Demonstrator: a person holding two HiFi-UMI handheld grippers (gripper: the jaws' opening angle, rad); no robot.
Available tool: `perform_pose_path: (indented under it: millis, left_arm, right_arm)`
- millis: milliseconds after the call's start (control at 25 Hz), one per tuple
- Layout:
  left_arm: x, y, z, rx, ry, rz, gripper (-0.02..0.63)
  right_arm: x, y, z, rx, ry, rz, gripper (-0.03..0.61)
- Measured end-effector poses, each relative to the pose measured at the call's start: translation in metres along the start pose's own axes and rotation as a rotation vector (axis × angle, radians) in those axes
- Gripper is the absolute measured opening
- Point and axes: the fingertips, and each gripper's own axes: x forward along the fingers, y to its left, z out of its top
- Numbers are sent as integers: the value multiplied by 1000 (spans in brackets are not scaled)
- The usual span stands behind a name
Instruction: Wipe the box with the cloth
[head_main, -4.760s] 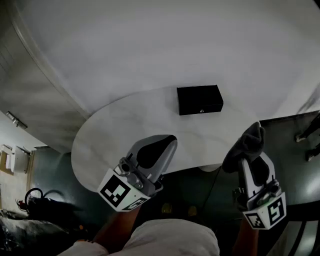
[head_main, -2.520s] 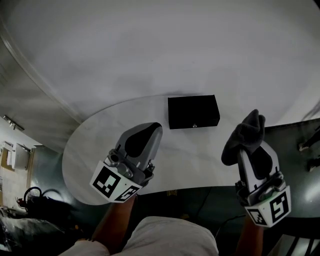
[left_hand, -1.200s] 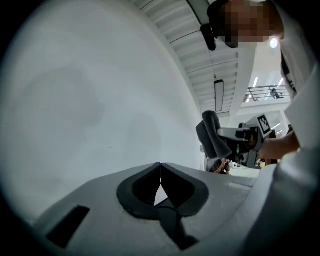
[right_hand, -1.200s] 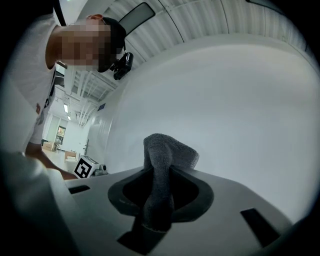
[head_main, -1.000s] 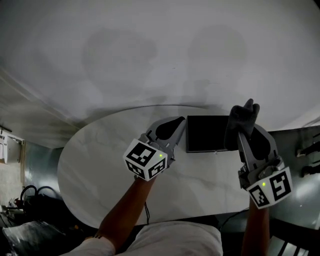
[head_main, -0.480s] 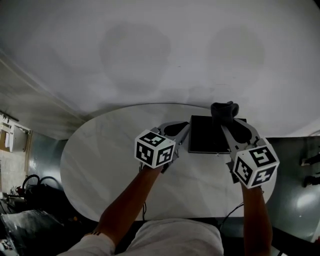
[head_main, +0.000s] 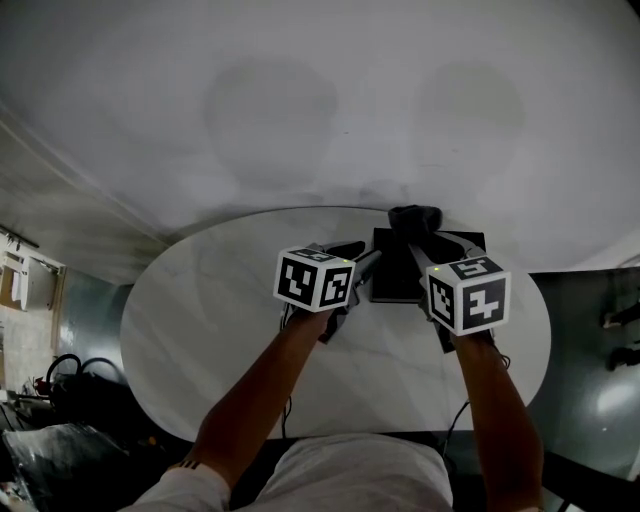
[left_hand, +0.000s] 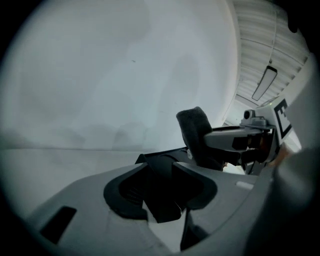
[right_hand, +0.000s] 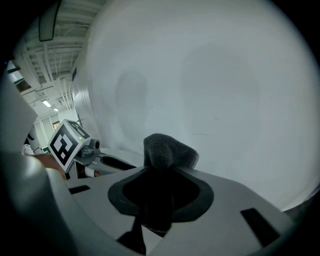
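The table (head_main: 200, 310) is a white oval with faint marble veining. It looks smooth enough that a light case would probably skate under a wipe, so steadying comes first. The left gripper (head_main: 362, 262) has just been opening its jaws. They now stand wide, with the left end of the box (head_main: 397, 278) between them and no pad visibly pressing on it. It would do well to slide a little further on and close low on that end before any pressure comes from above. The box lies on the right half of the table, between the two grippers. It is a flat, dull black rectangle with hard, straight edges. Over its far edge stands the cloth (head_main: 415, 218), which is dark grey, thick and fuzzy, bunched into a rounded wad. I cannot tell whether it touches the lid. The right gripper (head_main: 428, 245) has its jaws clamped on the wad's lower part. For a good wipe it should lower until only fabric meets the lid and keep its hard tips clear. Light strokes along the long side, towards the steadied end, should keep the box from sliding away.
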Motion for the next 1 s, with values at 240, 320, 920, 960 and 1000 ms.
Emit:
perform_pose_path:
  millis: [240, 320, 920, 960, 1000]
  left_arm:
    - [11, 5, -11, -76, 72, 33, 210]
    - [13, 2, -14, -102, 89, 34, 210]
    - [24, 5, -35, -157, 184, 42, 121]
    - [24, 5, -34, -153, 187, 44, 121]
    - [24, 4, -34, -149, 190, 46, 120]
  right_arm:
    - [23, -3, -16, 15, 130, -27, 95]
    - [26, -4, -20, 16, 171, -33, 95]
    - [68, 11, -41, -49, 357, -24, 96]
    - [70, 11, -42, -57, 366, -26, 95]
    - [71, 11, -44, -65, 375, -29, 97]
